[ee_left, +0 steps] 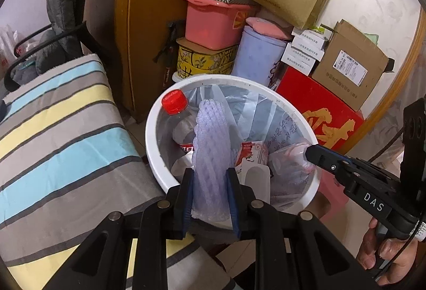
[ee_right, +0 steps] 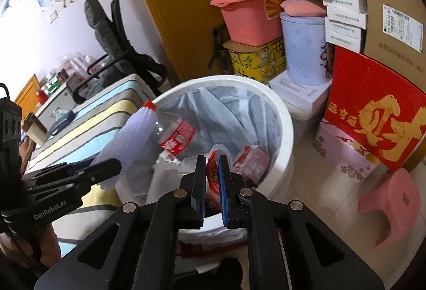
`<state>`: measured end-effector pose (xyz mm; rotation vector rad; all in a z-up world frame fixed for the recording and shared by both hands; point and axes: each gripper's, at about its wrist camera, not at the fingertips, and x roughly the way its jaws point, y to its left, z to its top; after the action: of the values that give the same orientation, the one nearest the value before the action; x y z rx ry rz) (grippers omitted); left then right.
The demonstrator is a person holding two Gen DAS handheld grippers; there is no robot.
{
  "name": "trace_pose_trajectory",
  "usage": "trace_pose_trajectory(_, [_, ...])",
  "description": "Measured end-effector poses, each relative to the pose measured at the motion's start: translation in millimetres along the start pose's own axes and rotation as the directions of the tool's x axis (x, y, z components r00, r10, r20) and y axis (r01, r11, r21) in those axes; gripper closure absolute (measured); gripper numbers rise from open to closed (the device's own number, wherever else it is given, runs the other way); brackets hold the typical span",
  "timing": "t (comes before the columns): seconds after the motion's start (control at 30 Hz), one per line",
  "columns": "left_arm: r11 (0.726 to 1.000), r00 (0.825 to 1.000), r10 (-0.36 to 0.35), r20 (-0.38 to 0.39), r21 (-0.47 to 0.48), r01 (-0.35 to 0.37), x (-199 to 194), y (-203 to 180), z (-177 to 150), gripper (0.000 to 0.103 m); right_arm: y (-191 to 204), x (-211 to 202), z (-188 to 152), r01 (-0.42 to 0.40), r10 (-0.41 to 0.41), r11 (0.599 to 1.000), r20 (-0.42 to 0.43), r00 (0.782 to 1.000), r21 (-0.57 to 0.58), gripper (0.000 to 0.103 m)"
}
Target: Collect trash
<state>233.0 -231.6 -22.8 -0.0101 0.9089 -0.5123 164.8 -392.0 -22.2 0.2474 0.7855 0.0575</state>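
A white trash bin (ee_left: pixel 153 146) lined with a clear bag stands on the floor; it also shows in the right wrist view (ee_right: pixel 286 130). Inside lie a clear bottle with a red cap (ee_left: pixel 174 102), a small red and white carton (ee_left: pixel 253 154) and crumpled wrappers. My left gripper (ee_left: pixel 210 172) is shut on a pale purple foam net sleeve (ee_left: pixel 211 138) and holds it over the bin's near rim. My right gripper (ee_right: pixel 212 159) is shut on a clear plastic cup with a red label (ee_right: pixel 214 164) above the bin.
A striped bed cover (ee_left: pixel 58 135) lies left of the bin. Stacked boxes, a pink tub (ee_left: pixel 213 23), a purple bucket (ee_left: pixel 259 55) and a red gift box (ee_left: pixel 319 108) crowd the wall behind. A pink stool (ee_right: pixel 388 199) stands to the right. A black chair (ee_right: pixel 111 50) is behind the bed.
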Motion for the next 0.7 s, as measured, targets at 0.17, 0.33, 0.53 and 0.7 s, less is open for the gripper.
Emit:
trace_pose_trajectory(0.17, [1.000, 1.000, -0.013, 0.002, -0.003, 0.013, 4, 1, 1, 0.074, -2, 5, 0, 0.025, -0.025, 1.000, -0.020, 1.000, 0.002, 0.091])
trace_pose_trajectory(0.33, [1.000, 1.000, -0.012, 0.023, -0.002, 0.012, 0, 0, 1, 0.069, 1, 1, 0, 0.028, -0.028, 1.000, -0.001, 1.000, -0.013, 0.079])
trace_pose_trajectory(0.53, [1.000, 0.999, -0.011, 0.041, -0.010, 0.011, -13, 3, -1, 0.067, 5, -5, 0, 0.023, -0.023, 1.000, 0.006, 1.000, -0.020, 0.077])
trace_pose_trajectory(0.7, [1.000, 0.999, 0.004, 0.054, -0.027, -0.003, -28, 7, -7, 0.067, 16, -13, -2, 0.007, -0.007, 0.999, 0.007, 1.000, -0.037, 0.077])
